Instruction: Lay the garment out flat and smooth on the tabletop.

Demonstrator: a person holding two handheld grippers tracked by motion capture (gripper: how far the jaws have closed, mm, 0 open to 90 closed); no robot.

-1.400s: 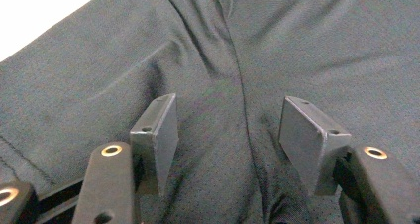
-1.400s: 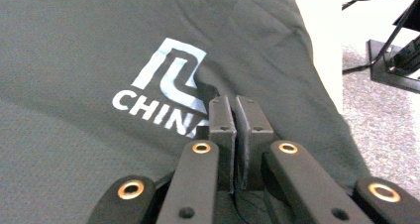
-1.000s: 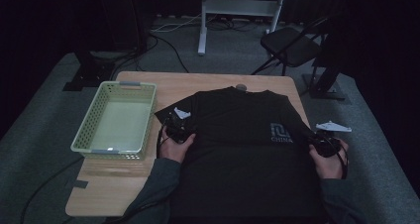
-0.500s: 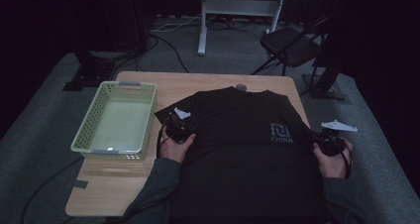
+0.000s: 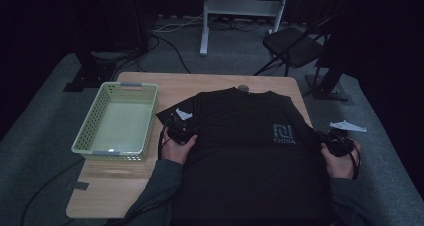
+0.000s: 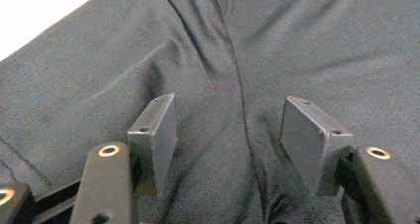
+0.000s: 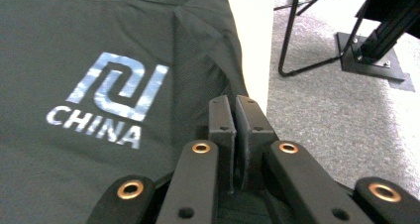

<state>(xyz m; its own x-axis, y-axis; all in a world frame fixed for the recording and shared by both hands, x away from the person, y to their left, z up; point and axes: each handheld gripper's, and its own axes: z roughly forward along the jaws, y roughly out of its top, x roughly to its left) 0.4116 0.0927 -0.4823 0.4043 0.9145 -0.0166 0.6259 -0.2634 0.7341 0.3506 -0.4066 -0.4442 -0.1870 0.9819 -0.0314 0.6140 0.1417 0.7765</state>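
t-shirt [image 5: 250, 151] flat on the table [image 5: 210, 83], basket [image 5: 85, 143] to its left, chair [image 5: 292, 46] behind

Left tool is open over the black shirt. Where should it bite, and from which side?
Grip the raised fold of the shirt lying between the left tool's open jaws, coming straight down from above: the ridge stands proud of the flat cloth, so the jaws can pinch it.

My jaws are matte black blocks on black linkage arms studded with brass-ringed rivets. At frame centre my left gripper [image 5: 179, 127] carries a pale three-cornered plate and trails a dark cable loop; at far right my right gripper [image 5: 339, 141] bears the same. Dark grey-green sleeves enter at bottom.
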